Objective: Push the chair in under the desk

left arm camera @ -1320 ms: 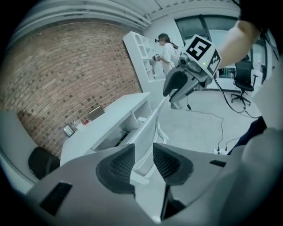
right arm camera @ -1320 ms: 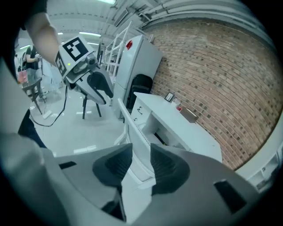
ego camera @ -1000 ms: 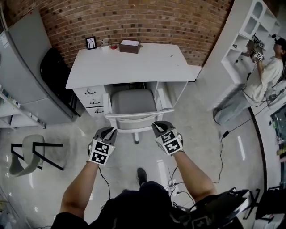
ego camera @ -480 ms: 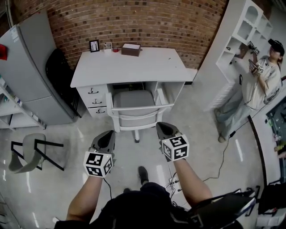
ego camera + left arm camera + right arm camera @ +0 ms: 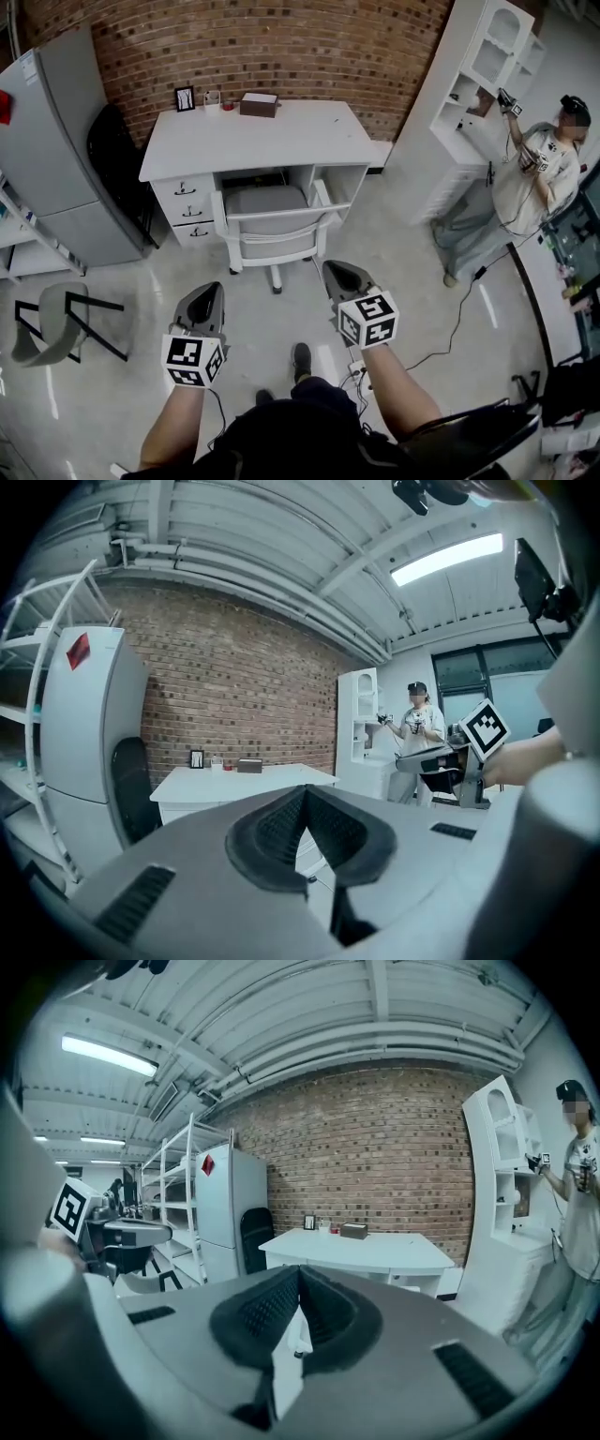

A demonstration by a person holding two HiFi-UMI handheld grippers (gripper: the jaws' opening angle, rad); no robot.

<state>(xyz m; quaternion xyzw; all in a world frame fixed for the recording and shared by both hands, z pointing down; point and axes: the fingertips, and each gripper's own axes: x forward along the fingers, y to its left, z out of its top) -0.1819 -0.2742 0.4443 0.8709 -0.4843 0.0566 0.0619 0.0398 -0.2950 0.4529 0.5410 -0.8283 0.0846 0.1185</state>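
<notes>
Grey moulded left claw (image 5: 210,291) hangs at about 7 o'clock of the chair, jaws pressed together on nothing and well apart from any furniture. Ahead at 12 o'clock, the white-framed chair with the grey seat (image 5: 267,208) sits in the kneehole of the white counter (image 5: 281,131), with its seat under the top and only the backrest sticking out toward 6 o'clock. It faces the red brick wall (image 5: 281,47), backrest rail running 9 to 3. By that, the push looks done, which would explain both claws standing clear. Grey right claw (image 5: 335,272), at 5 o'clock of the chair, is likewise closed and empty.
</notes>
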